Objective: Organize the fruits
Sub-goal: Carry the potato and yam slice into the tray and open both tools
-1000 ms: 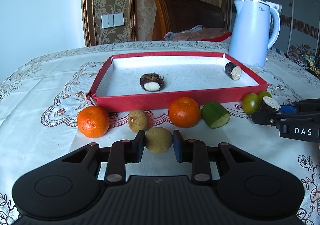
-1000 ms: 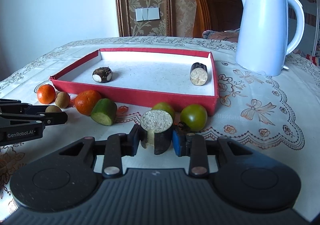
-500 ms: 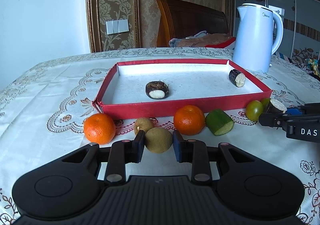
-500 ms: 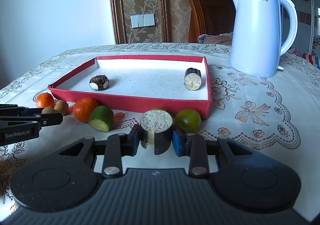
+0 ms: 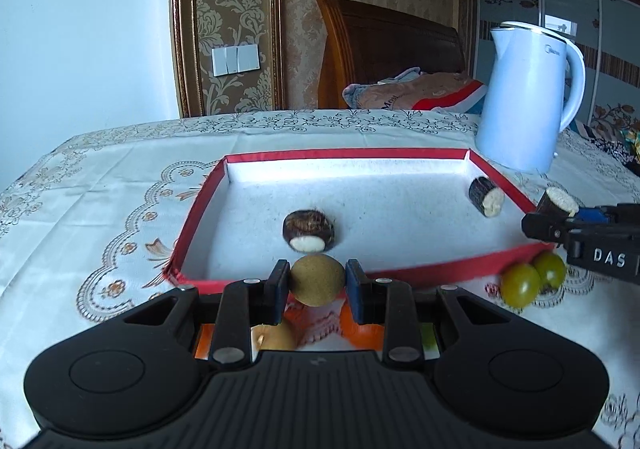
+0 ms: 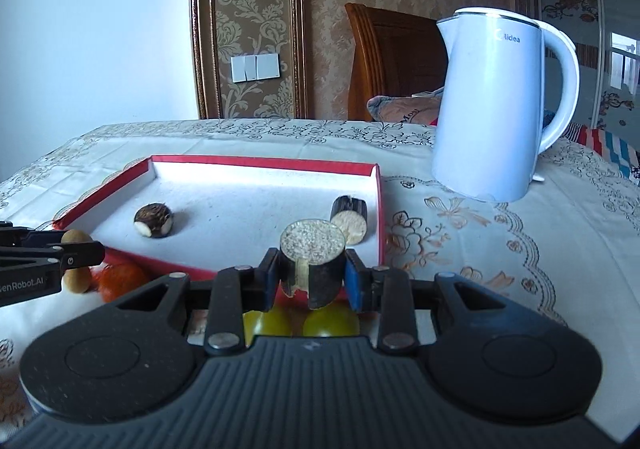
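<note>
My left gripper [image 5: 316, 281] is shut on a round brown fruit [image 5: 317, 279], lifted above the near wall of the red tray [image 5: 400, 275]. My right gripper [image 6: 310, 269] is shut on a dark sugarcane piece [image 6: 313, 261] with a pale cut top, held over the tray's near right corner. Inside the tray lie a dark round piece with a white cut face [image 5: 308, 231] and another sugarcane piece [image 5: 485, 196]. Two green tomatoes [image 5: 520, 285] rest on the cloth in front of the tray. Oranges [image 5: 360, 329] and a second brown fruit [image 5: 276, 336] show under the left fingers.
A white electric kettle [image 6: 492, 109] stands on the lace tablecloth [image 6: 500, 249] to the right behind the tray. A wooden chair back [image 5: 384, 49] with folded cloth sits beyond the far table edge. A wall with a light switch [image 5: 236, 61] lies behind.
Both grippers have risen and moved forward toward the tray, each carrying its fruit off the cloth. The fruits left on the cloth now sit under the fingers.
</note>
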### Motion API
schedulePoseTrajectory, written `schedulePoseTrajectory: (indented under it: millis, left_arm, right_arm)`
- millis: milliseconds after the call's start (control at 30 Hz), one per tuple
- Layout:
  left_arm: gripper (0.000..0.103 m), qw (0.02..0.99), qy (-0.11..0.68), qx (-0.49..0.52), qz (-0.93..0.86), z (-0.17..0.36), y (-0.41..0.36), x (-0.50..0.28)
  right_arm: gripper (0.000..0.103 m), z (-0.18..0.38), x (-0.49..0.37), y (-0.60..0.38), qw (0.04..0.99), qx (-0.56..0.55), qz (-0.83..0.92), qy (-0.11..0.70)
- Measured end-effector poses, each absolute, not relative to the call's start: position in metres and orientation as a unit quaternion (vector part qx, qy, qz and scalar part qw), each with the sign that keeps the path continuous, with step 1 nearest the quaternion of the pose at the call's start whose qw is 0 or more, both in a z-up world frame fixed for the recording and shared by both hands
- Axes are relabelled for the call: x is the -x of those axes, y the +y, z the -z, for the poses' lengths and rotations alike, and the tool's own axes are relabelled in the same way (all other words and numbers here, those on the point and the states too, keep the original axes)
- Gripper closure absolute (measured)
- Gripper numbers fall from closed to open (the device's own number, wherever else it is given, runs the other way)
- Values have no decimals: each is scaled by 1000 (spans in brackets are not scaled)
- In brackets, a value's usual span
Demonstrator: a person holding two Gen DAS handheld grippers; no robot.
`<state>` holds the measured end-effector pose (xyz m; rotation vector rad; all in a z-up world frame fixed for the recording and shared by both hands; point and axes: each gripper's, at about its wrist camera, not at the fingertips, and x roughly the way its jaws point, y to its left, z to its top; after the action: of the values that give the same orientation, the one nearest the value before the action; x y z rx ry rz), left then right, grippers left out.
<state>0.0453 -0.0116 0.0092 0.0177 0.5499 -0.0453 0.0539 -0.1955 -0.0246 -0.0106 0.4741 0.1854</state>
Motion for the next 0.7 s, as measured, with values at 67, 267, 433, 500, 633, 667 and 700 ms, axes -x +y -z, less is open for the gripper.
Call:
schedulePoseTrajectory:
  millis: [67,267,433,500,633,667,700]
  left_arm:
    - [74,962,274,-9,20,-10,-14,-56]
    - [74,956,293,-19,11,-3,-19,-79]
    - [74,953,301,-24,5,3,-21,-84]
    - [74,952,305,-26,2,5,-21,-89]
    - [74,950,310,-25,-13,8,-19,-100]
    - [74,949,313,-23,-14,9,-18,-104]
    - [74,948,317,-21,-17,10,-17,-108]
  right_arm:
    - [72,24,-65,-192,967,8,-87,239]
    - [72,33,-93,-185,960,18,-81,266]
    - [72,42,-103,-175,954,34,-86,284]
    - [72,45,-109,-171,952,40,-83,291]
    - [72,49,-121,-172,948,32,-81,305]
    - [72,49,-124,-172,948,29,-78,306]
    - [72,50,-126,-172,949,28,-76,306]
